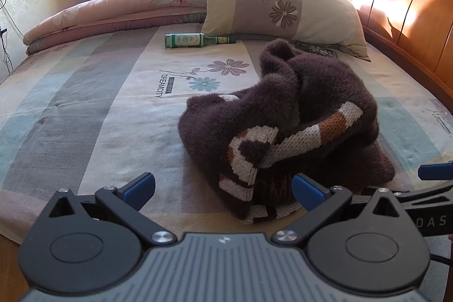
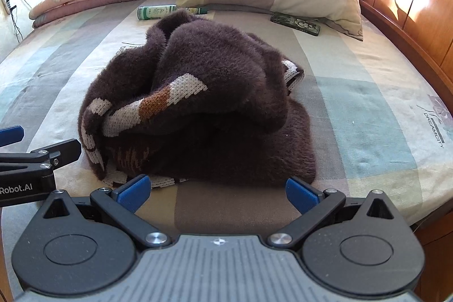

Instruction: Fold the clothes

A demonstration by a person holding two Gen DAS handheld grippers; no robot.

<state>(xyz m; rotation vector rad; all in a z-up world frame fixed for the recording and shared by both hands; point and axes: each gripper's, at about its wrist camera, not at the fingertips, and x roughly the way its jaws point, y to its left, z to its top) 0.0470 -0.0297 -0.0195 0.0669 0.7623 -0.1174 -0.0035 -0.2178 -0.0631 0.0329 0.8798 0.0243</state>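
Observation:
A dark brown fuzzy sweater [image 1: 286, 115] with white and orange knit bands lies crumpled in a heap on the bed; it also shows in the right wrist view [image 2: 209, 92]. My left gripper [image 1: 223, 190] is open and empty, its blue pads just short of the heap's near left edge. My right gripper [image 2: 218, 193] is open and empty, just before the heap's near edge. The right gripper's side shows at the right edge of the left wrist view [image 1: 430, 186]; the left gripper's side shows at the left edge of the right wrist view [image 2: 36, 157].
A green glass bottle [image 1: 198, 40] lies behind the sweater. A large pillow [image 1: 286, 4] and a rolled quilt [image 1: 113, 10] sit at the far side. A dark flat case [image 2: 296, 23] lies by the pillow. A wooden headboard [image 1: 410, 10] runs along the right.

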